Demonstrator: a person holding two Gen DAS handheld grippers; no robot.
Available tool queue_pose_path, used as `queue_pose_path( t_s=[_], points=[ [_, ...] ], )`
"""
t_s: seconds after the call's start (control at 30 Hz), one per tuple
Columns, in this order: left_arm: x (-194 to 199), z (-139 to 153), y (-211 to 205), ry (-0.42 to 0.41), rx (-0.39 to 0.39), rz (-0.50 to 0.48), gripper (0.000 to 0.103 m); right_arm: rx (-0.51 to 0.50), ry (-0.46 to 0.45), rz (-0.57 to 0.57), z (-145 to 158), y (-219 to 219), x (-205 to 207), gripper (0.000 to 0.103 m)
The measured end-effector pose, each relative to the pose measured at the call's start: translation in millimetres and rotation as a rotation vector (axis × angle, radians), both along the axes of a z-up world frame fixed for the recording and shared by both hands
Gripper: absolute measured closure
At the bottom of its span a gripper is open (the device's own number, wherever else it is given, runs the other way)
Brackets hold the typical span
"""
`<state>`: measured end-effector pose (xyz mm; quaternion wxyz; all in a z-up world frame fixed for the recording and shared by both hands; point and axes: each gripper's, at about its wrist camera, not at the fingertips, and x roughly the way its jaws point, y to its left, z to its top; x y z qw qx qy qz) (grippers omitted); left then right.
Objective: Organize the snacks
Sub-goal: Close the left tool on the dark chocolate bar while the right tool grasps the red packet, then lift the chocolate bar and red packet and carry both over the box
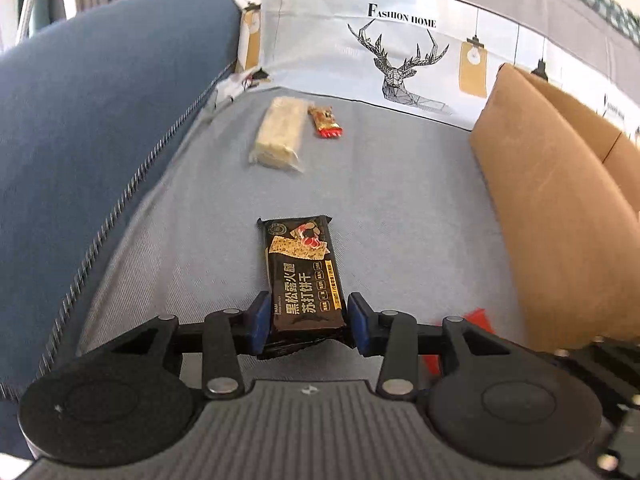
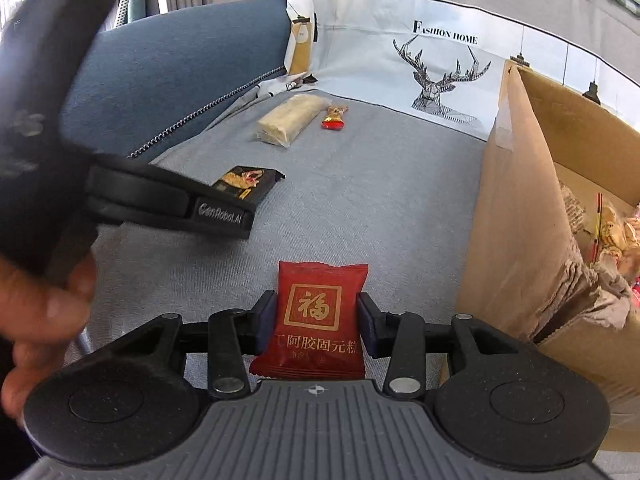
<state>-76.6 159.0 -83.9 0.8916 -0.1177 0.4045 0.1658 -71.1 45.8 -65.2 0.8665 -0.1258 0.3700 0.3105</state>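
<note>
Left gripper point(image 1: 306, 322) pitched downward toward grey sofa seat point(image 1: 400, 208); jaws narrowed, blue pads pressed on near end of black cracker packet point(image 1: 302, 274), far end directed toward printed cushion point(image 1: 400, 52). Right gripper point(image 2: 316, 322) likewise tilted down, jaws clamped on sides of red snack packet point(image 2: 318, 318). Person's hand point(image 2: 38, 312) seen at left edge in right wrist view. Cardboard box point(image 2: 516, 216) located at right; pale wrapped bar point(image 1: 278, 134) and small red candy point(image 1: 326, 122) left lying far back on seat.

"FASHION HOME" on the deer-print cloth point(image 1: 400, 60) — "GenRobot.AI" on the left claw point(image 2: 240, 204).
</note>
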Motion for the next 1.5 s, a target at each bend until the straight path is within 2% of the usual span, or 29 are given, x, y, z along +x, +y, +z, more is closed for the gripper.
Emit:
queue_pose_path(
  t_s=[0.17, 0.47, 1.27, 1.5],
  points=[
    [-11.2, -1.3, -9.3, 0.000, -0.034, 0.009, 0.059, -0.025, 0.013, 0.007, -5.5, 1.7, 2.2, 0.056],
    [-11.2, -4.8, -11.1, 0.002, -0.009, -0.007, 0.050, -0.048, 0.030, 0.004, -11.1, 6.4, 5.9, 0.056],
    [-9.7, -6.6, -8.1, 0.001, -0.018, 0.009, 0.041, -0.061, 0.036, 0.011, -18.5, 6.3, 8.0, 0.056],
    [-9.0, -6.8, -7.4, -0.006, -0.024, 0.017, 0.041, -0.036, -0.019, 0.041, -13.8, 3.6, 0.3, 0.060]
  ],
)
